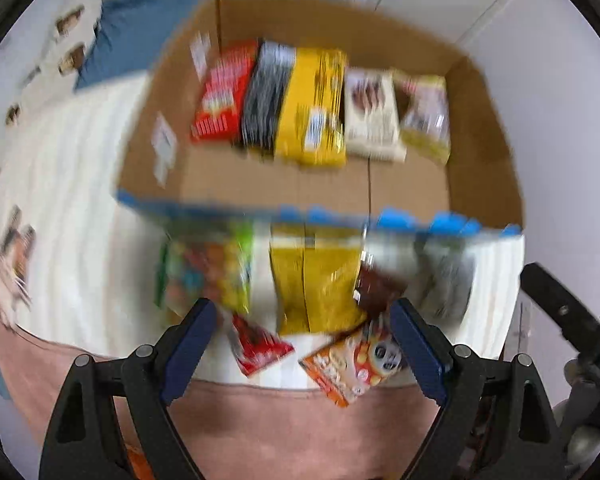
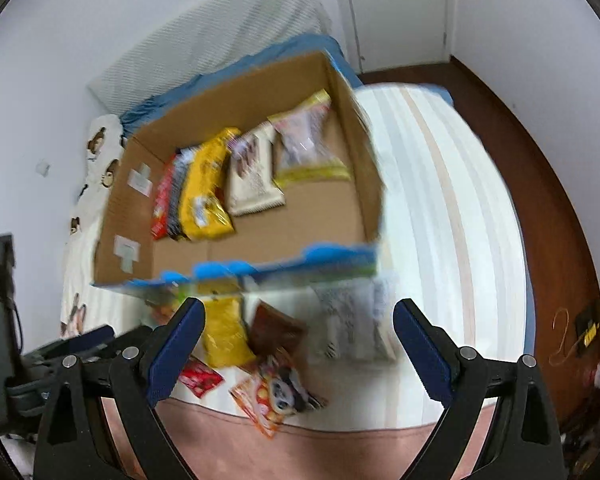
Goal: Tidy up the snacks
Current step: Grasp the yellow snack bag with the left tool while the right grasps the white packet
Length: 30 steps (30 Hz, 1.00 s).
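Observation:
An open cardboard box (image 1: 412, 196) (image 2: 256, 248) stands on a white striped bed. Inside it, several snack packs stand in a row: a red one (image 1: 222, 92), a black one (image 1: 266, 100), a yellow one (image 1: 314, 108) (image 2: 206, 188), a cream one (image 1: 372, 114) (image 2: 252, 172) and a pale one (image 1: 426, 116) (image 2: 306, 142). In front of the box lie loose snacks: a colourful bag (image 1: 208, 268), a yellow bag (image 1: 316, 276) (image 2: 224, 332), a brown pack (image 1: 376, 284) (image 2: 276, 330), a white bag (image 1: 448, 276) (image 2: 354, 320), a red pack (image 1: 260, 346) (image 2: 200, 380) and an orange panda pack (image 1: 352, 364) (image 2: 276, 396). My left gripper (image 1: 303, 322) hangs open above them. My right gripper (image 2: 299, 322) is open too, holding nothing.
A pink blanket edge (image 1: 300, 432) (image 2: 340, 452) runs along the bed's near side. A blue sheet (image 1: 136, 32) and a bear-print cloth (image 2: 100, 160) lie behind the box. A wooden floor (image 2: 548, 208) is at the right, a door (image 2: 396, 8) beyond it.

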{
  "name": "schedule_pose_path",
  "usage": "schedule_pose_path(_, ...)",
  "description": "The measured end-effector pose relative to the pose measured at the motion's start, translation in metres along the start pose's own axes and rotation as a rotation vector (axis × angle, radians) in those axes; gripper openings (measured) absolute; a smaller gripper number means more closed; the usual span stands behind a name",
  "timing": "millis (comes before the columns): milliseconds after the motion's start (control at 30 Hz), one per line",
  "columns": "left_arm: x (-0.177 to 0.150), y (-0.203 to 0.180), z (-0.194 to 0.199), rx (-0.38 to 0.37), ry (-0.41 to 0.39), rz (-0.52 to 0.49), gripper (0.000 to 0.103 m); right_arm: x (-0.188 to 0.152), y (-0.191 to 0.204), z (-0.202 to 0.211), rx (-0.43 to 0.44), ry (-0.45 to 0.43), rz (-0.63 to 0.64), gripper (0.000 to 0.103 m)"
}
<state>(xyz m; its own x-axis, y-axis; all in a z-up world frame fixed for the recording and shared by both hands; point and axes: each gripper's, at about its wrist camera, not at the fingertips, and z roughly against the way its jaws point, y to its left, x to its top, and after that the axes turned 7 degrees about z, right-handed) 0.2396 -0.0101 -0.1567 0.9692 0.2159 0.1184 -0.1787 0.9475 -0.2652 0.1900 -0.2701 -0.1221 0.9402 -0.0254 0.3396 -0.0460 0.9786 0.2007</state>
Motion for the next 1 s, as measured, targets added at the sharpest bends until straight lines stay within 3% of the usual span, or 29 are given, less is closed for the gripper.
schedule_pose_path(333,-0.001,-0.011,-0.091,0.024,0.171,0.020,0.089,-0.018,-0.039,-0.065,-0.030,0.119,-0.078,0.097)
schedule_pose_path(567,0.003,-0.017,-0.110,0.047,0.153,0.021,0.089,-0.023,-0.053,-0.099,-0.035,0.179,-0.094,0.097)
schedule_pose_path(600,0.004,-0.018,-0.111,0.047,0.150,0.018,0.086,-0.023,-0.054,-0.103,-0.034,0.187,-0.092,0.097)
schedule_pose_path(667,0.004,-0.021,-0.112,0.048,0.148,0.011,0.069,-0.025,-0.055,-0.110,-0.031,0.200,-0.094,0.097)
schedule_pose_path(767,0.002,-0.022,-0.112,0.047,0.136,0.003,0.060,-0.027,-0.055,-0.116,-0.034,0.210,-0.092,0.085)
schedule_pose_path(833,0.000,-0.022,-0.109,0.051,0.126,-0.002,0.055,-0.030,-0.053,-0.115,-0.042,0.208,-0.081,0.070)
schedule_pose_path(900,-0.005,-0.023,-0.107,0.058,0.120,-0.008,0.054,-0.033,-0.050,-0.115,-0.035,0.212,-0.075,0.062)
schedule_pose_path(1000,-0.019,-0.020,-0.101,0.067,0.121,-0.012,0.053,-0.038,-0.043,-0.109,-0.046,0.213,-0.052,0.059)
